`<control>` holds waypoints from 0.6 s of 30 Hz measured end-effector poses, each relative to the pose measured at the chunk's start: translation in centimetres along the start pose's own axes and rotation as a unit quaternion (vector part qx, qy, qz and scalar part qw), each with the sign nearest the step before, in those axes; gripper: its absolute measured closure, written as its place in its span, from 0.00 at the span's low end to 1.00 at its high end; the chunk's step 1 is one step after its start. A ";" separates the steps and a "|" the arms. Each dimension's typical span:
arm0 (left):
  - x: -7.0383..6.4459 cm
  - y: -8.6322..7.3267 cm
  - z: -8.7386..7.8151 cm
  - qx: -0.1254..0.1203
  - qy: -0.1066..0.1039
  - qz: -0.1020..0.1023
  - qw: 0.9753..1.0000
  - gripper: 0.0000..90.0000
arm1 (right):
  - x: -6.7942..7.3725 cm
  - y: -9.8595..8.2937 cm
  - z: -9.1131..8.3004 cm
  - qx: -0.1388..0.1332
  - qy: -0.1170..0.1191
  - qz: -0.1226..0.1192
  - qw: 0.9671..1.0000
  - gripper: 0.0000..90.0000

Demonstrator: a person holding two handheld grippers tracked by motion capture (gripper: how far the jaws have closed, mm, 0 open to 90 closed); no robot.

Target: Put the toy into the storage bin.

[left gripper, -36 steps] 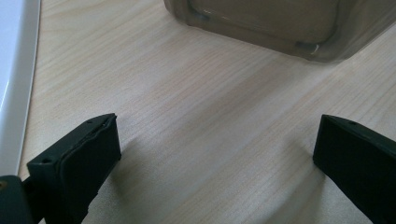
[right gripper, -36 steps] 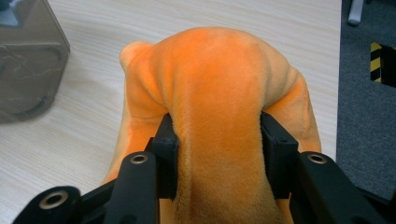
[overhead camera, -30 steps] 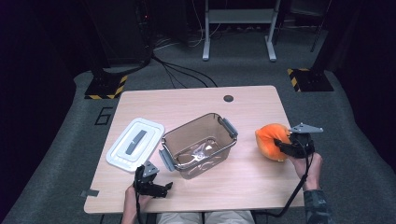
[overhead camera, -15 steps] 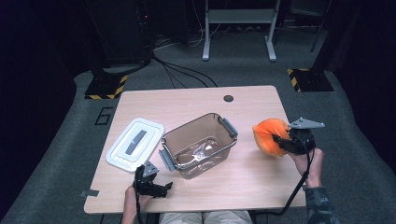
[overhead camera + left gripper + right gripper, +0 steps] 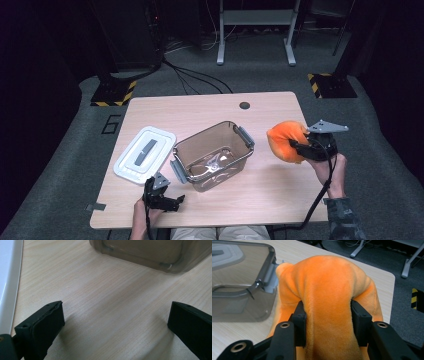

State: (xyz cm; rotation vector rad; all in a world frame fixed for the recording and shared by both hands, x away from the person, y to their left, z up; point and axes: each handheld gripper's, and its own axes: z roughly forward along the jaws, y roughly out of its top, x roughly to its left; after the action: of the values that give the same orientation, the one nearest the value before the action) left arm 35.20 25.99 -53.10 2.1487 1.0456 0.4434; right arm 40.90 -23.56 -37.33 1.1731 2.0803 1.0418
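Observation:
An orange plush toy (image 5: 284, 141) hangs above the table's right side, squeezed between the jaws of my right gripper (image 5: 296, 146), which is shut on it. In the right gripper view the orange plush toy (image 5: 329, 295) bulges between the two black jaws of that gripper (image 5: 327, 323). A clear brown plastic bin (image 5: 212, 155) with grey latches stands open at mid-table, left of the toy. Its white lid (image 5: 145, 154) lies flat to the bin's left. My left gripper (image 5: 172, 201) rests open near the front edge, in front of the lid; nothing sits between its jaws (image 5: 115, 325).
The wooden table (image 5: 200, 112) has a small round hole (image 5: 244, 105) near its far edge. A bin corner (image 5: 160, 255) and the lid's rim (image 5: 7, 285) lie just ahead of the left gripper. Dark floor, cables and stand legs surround the table.
My right gripper has lifted the orange plush toy and carried it slightly left toward the bin. The left gripper has stayed put.

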 end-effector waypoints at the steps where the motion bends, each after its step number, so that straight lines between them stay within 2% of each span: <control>1: 0.0 0.0 0.0 0.001 0.000 0.001 1.000 0.00 | 0.1 0.2 -0.1 -0.001 0.000 -0.001 1.000 0.62; 18: 0.0 0.0 0.0 0.000 0.000 0.000 1.000 0.00 | 2.0 3.5 -1.0 -0.017 0.010 -0.030 0.999 0.62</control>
State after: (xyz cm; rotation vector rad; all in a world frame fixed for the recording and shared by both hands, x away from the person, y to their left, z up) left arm 35.20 25.99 -53.10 2.1485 1.0463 0.4438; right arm 40.80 -21.06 -34.04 1.0807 2.0918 1.0612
